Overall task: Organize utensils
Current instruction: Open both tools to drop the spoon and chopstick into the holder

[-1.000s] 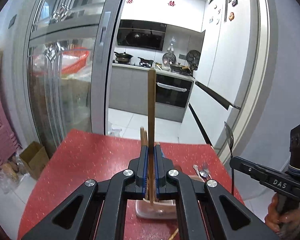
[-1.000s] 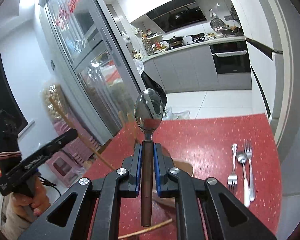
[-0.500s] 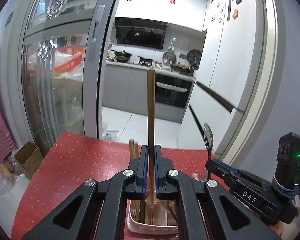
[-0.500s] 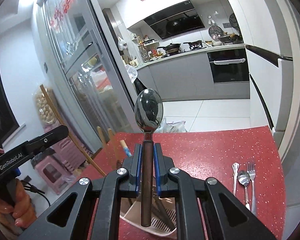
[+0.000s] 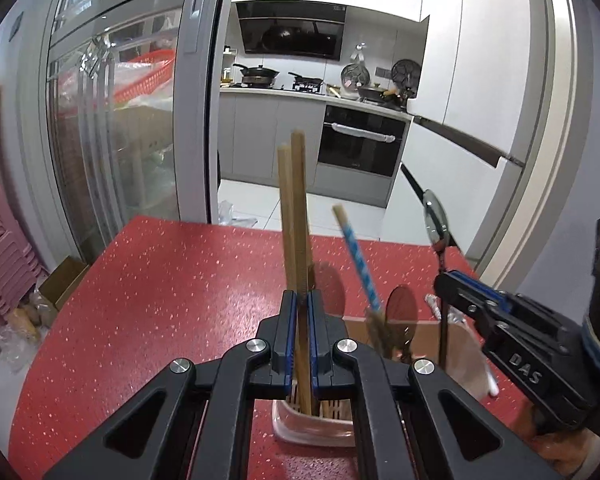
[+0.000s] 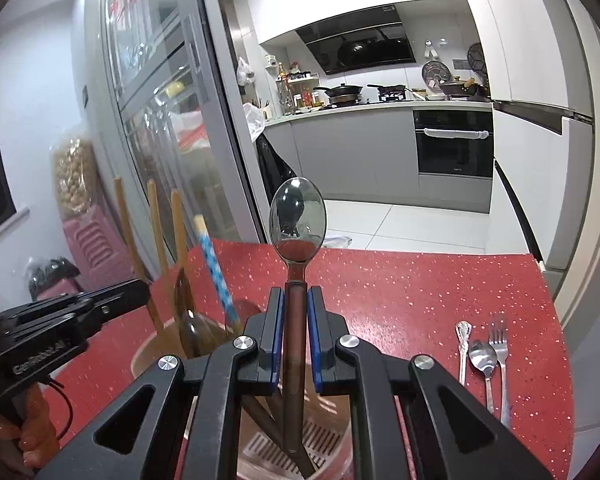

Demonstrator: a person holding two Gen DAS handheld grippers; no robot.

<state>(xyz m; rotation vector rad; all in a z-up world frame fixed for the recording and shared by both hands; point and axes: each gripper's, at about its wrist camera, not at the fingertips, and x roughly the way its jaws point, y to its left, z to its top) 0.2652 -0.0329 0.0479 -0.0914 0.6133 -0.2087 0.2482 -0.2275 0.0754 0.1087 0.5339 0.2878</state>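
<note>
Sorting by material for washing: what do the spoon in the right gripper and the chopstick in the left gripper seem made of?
Spoon: bowl looks like polished metal, mirroring the room; handle is matte dark brown, possibly wood or plastic. Chopstick: pale tan, matte, squared tip, probably bamboo or wood.

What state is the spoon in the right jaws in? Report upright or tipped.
Upright: the spoon stands bowl-up, clamped in the right gripper above the holder.
</note>
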